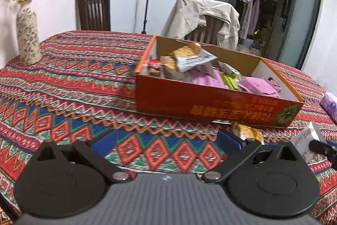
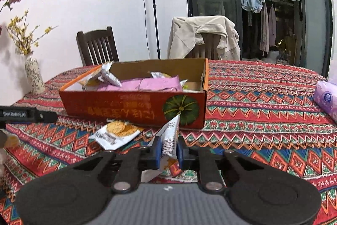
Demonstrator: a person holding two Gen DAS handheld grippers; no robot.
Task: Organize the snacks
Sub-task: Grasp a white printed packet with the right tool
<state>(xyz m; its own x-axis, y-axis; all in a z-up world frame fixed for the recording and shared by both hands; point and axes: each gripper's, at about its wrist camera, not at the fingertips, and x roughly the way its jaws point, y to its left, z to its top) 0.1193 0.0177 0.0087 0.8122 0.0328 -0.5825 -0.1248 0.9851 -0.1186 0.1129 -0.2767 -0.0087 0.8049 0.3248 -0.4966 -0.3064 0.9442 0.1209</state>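
An orange-red cardboard box (image 1: 210, 107) (image 2: 134, 107) stands on the patterned tablecloth, with several snack packets heaped inside, white-and-orange and pink ones. My right gripper (image 2: 169, 152) is shut on a white snack packet (image 2: 171, 136), which stands up between the blue pads just in front of the box. A second white-and-orange packet (image 2: 117, 134) (image 1: 248, 132) lies flat on the cloth before the box. My left gripper (image 1: 166, 140) is open with nothing between its blue pads; it hovers over the cloth, near the box's front left. The held packet (image 1: 307, 136) shows at the right edge of the left wrist view.
A patterned vase (image 1: 28, 35) (image 2: 34, 75) with yellow twigs stands at the table's far left. A purple tissue pack (image 2: 326, 98) (image 1: 329, 104) lies at the right. Two chairs (image 2: 96, 45), one draped with a beige jacket (image 2: 204, 35), and a light stand (image 2: 154, 7) are behind the table.
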